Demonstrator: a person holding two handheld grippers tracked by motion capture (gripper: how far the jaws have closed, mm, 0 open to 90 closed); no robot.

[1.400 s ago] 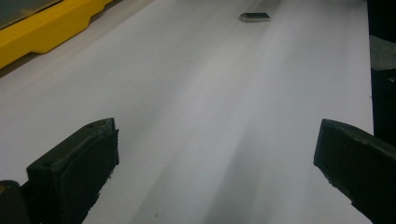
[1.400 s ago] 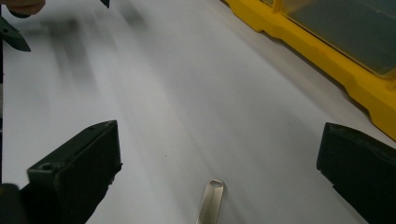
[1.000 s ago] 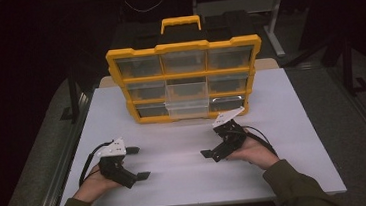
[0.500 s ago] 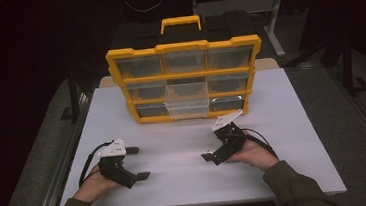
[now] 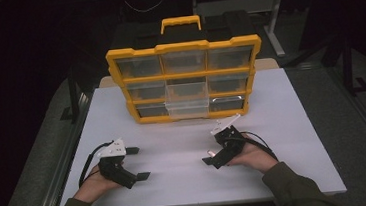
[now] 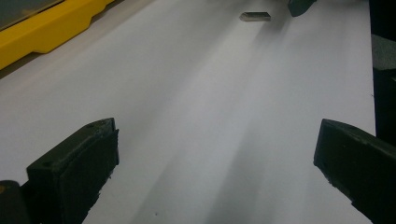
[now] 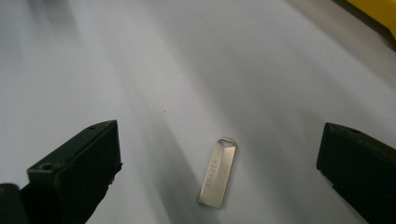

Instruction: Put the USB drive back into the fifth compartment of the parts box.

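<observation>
USB stick [image 7: 218,172] lies ungrasped on the worktop [image 5: 283,124] between our wide right tongs [image 5: 214,150], near the organizer [image 5: 185,80]; left tongs [image 5: 137,163] wide, empty.

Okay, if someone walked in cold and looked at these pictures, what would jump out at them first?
The yellow organizer case with clear drawers stands out at the far middle of the white table, its middle drawers pulled partly out. Nearer the person, the left hand-held gripper and the right hand-held gripper rest on the table, both open. A small silver USB stick lies flat on the white surface between the right one's jaws.
</observation>
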